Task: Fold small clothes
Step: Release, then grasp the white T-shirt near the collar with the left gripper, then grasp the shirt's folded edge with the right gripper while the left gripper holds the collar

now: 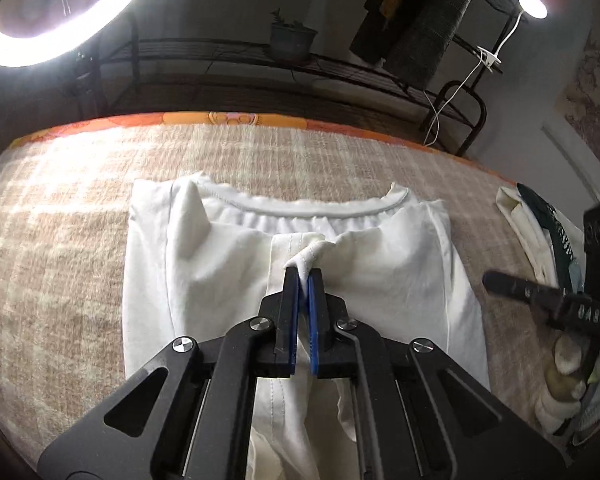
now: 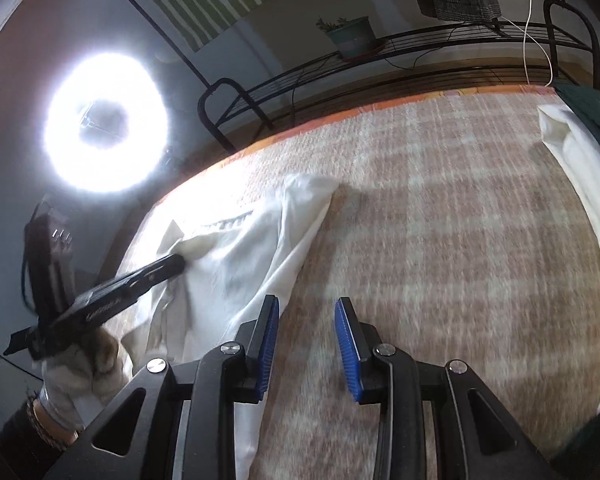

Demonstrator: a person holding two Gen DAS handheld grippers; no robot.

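The left tongs (image 1: 303, 276) pinch a fold at the middle of the white garment (image 1: 220, 264), while the spread, empty right tongs (image 2: 307, 312) hover just beside that garment's edge.

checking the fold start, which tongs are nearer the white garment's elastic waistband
Left. The left tongs are shut on a pinch of the white garment just below the waistband; the right tongs stand open beside its side edge, over the blanket.

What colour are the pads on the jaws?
Blue pads on black jaws, clearest in the right wrist view.
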